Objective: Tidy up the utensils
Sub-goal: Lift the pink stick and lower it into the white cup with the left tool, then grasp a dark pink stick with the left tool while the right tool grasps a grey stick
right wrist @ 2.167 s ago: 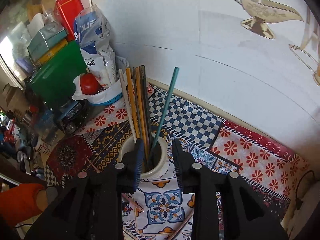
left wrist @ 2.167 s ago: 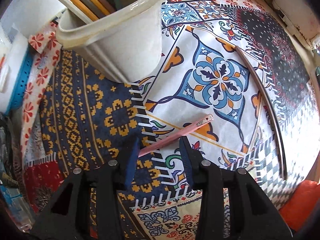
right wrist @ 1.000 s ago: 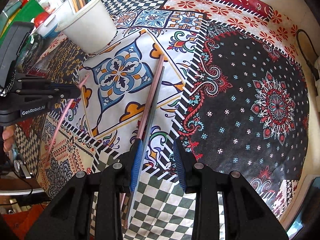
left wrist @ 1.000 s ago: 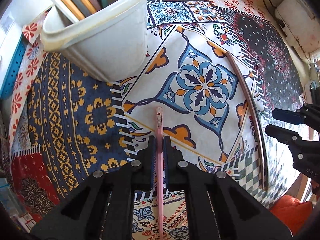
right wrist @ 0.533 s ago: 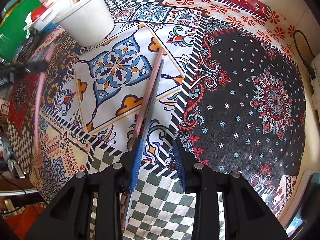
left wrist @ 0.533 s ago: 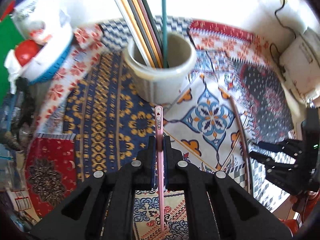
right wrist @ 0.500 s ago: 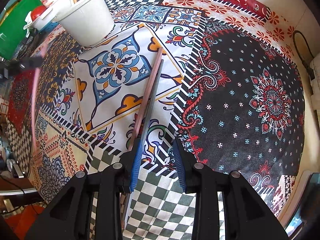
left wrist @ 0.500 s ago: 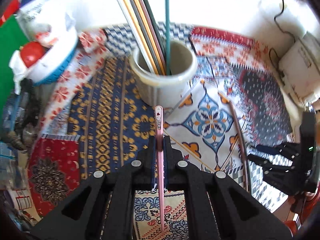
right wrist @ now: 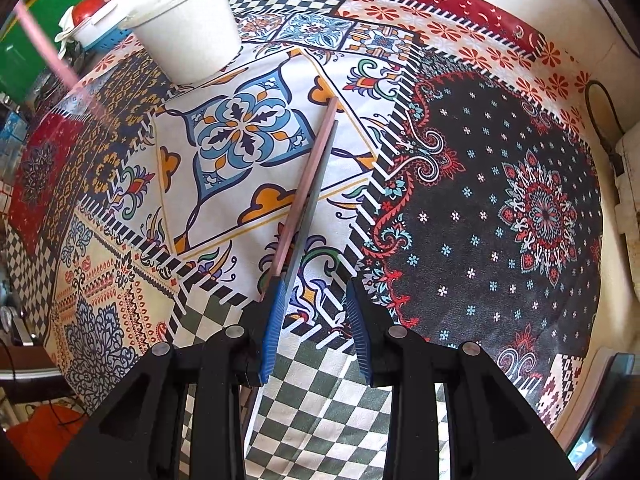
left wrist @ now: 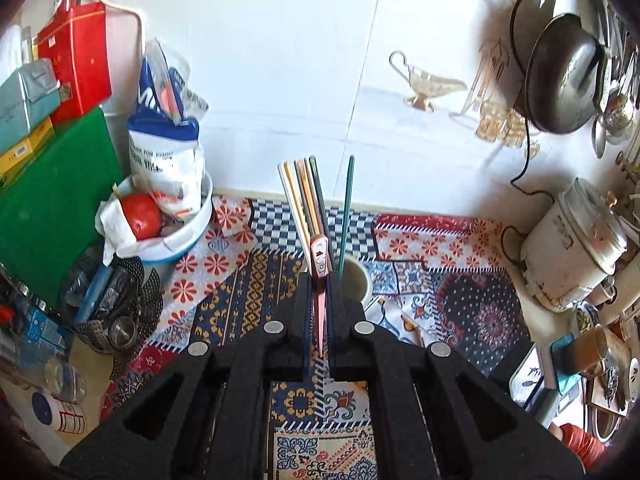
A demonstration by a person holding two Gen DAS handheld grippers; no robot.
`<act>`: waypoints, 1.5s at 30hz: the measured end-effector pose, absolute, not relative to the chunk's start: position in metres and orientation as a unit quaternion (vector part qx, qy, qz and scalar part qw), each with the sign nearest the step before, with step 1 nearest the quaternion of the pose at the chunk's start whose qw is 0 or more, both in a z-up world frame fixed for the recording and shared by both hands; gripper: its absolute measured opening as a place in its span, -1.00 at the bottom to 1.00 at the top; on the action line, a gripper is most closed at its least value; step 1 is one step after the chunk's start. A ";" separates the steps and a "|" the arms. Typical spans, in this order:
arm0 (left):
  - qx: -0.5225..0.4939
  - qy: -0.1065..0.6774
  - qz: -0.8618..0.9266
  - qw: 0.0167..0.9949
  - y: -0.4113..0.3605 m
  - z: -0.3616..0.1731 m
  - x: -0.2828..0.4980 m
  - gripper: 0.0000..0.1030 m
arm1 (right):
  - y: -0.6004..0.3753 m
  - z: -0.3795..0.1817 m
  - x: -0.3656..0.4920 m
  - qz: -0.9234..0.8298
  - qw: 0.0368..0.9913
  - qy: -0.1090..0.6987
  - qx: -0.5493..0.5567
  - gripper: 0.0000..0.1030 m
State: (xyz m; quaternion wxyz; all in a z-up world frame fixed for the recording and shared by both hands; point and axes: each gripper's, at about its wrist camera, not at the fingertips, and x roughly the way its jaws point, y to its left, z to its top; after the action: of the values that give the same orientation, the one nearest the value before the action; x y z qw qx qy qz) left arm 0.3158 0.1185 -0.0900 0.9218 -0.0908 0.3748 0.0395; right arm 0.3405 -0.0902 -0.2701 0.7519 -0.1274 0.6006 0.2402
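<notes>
My left gripper [left wrist: 319,280] is shut on a pink chopstick [left wrist: 320,256] and holds it upright, high above the patterned cloth and just in front of the white cup [left wrist: 356,278]. The cup holds several chopsticks [left wrist: 304,196] and a teal one [left wrist: 347,208]. In the right wrist view the cup [right wrist: 188,28] stands at the top left. My right gripper [right wrist: 316,300] is open, low over the cloth. Two chopsticks, one reddish-brown [right wrist: 308,176] and one grey [right wrist: 316,200], lie side by side on the cloth, and their near ends pass beside its left fingertip [right wrist: 274,312].
A white bowl with a tomato and bags [left wrist: 160,216] and a green board [left wrist: 52,200] stand to the left. A rice cooker [left wrist: 572,244] and mugs stand to the right. A tiled wall rises behind the cup. A patterned cloth [right wrist: 500,200] covers the counter.
My left gripper has risen and tilted up with the pink chopstick, so the wall now shows behind the cup. My right gripper has stayed by the two lying chopsticks.
</notes>
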 end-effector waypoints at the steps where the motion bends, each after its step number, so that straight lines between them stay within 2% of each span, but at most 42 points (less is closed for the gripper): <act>1: -0.090 0.363 0.040 0.926 0.118 -0.081 0.318 -0.92 | -0.090 -0.270 0.340 0.239 0.754 0.597 -0.132 -0.44; 6: -0.085 0.326 0.042 0.941 0.118 -0.054 0.336 -0.92 | -0.106 -0.275 0.348 0.213 0.757 0.603 -0.135 -0.52; 7: -0.082 0.322 0.045 0.942 0.117 -0.051 0.341 -0.92 | -0.111 -0.275 0.350 0.210 0.758 0.604 -0.131 -0.59; 10: -0.085 0.324 0.045 0.941 0.117 -0.054 0.355 -0.92 | -0.123 -0.276 0.354 0.203 0.755 0.611 -0.127 -0.60; 17: -0.072 0.361 0.059 0.928 0.113 -0.090 0.385 -0.92 | -0.134 -0.274 0.361 0.229 0.742 0.626 -0.070 -0.60; 24: -0.060 0.407 0.051 0.910 0.102 -0.122 0.390 -0.92 | -0.106 -0.272 0.351 0.236 0.741 0.620 -0.103 -0.59; 28: -0.048 0.397 0.024 0.916 0.086 -0.111 0.376 -0.79 | -0.096 -0.272 0.345 0.240 0.740 0.620 -0.105 -0.59; 32: -0.061 0.388 -0.003 0.919 0.073 -0.102 0.364 -0.41 | -0.096 -0.268 0.342 0.246 0.739 0.621 -0.084 -0.59; 37: -0.058 0.419 -0.033 0.906 0.050 -0.125 0.357 -0.40 | -0.090 -0.269 0.334 0.255 0.736 0.619 -0.098 -0.59; 45: -0.041 0.513 -0.072 0.855 0.005 -0.201 0.353 -0.40 | -0.091 -0.272 0.319 0.236 0.757 0.595 -0.133 -0.65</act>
State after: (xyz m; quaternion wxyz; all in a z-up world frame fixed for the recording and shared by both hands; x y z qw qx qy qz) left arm 0.3531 0.0050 -0.2012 0.8546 -0.0414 0.5126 -0.0725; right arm 0.3189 -0.0912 -0.2724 0.7565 -0.1325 0.5953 0.2362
